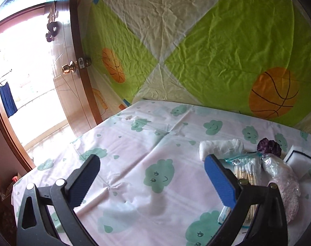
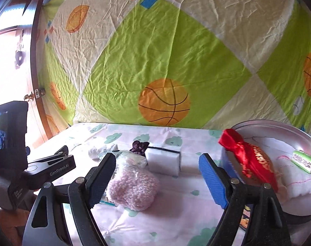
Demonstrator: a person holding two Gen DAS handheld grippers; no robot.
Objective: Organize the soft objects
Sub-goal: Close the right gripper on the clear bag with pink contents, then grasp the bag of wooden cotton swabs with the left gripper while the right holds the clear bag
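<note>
Only "GenRobot.AI" readable | left tongs (image 2: 52, 160) (black arm); bag labels blurred

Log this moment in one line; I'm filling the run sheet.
left gripper: open | right gripper: open | pink fluffy bag: on table | metal basin: part-filled

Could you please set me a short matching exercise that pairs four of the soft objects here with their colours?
Things:
1. ribbon bow
2. fluffy item in a clear bag
3. sponge block
4. scrunchie

Colours:
A. white
B. dark purple
C. red
D. pale pink

Pairs: 1-C, 2-D, 3-A, 4-B
</note>
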